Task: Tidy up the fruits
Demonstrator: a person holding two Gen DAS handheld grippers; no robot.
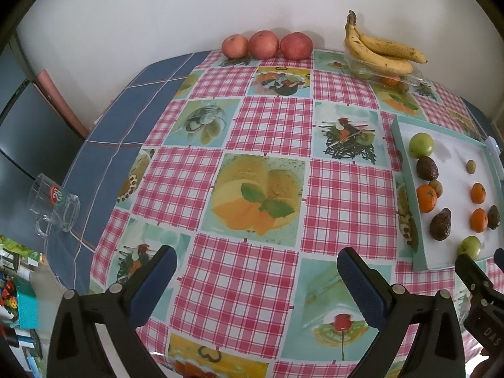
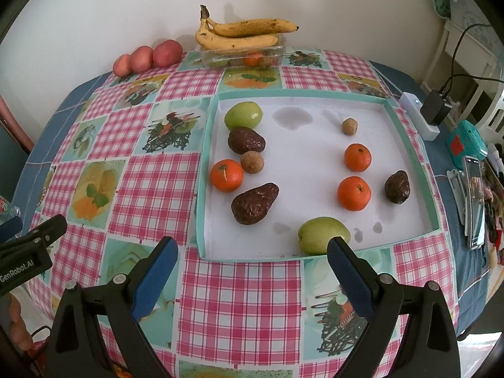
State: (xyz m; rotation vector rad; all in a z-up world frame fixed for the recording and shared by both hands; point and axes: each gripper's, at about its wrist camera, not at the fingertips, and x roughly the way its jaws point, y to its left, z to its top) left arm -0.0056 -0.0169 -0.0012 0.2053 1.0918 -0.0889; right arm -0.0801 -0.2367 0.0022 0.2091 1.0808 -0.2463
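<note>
A shallow teal-rimmed white tray (image 2: 208,170) holds mixed fruit: two green fruits (image 2: 243,115) (image 2: 321,234), three dark avocados (image 2: 254,203), three oranges (image 2: 226,174) and two small brown fruits (image 2: 252,162). The tray shows at the right of the left wrist view (image 1: 406,170). Three red apples (image 1: 266,45) (image 2: 148,57) line the far table edge by the wall. Bananas (image 2: 242,33) (image 1: 378,50) rest on a clear container (image 2: 242,55) with more fruit inside. My right gripper (image 2: 252,255) is open, empty, just before the tray's near rim. My left gripper (image 1: 256,264) is open and empty over the tablecloth.
A glass mug (image 1: 55,208) stands near the table's left edge. A white power strip (image 2: 419,113) with a black charger (image 2: 436,107), a phone (image 2: 474,201) and a teal item (image 2: 466,145) crowd the right side. The wall runs behind the table.
</note>
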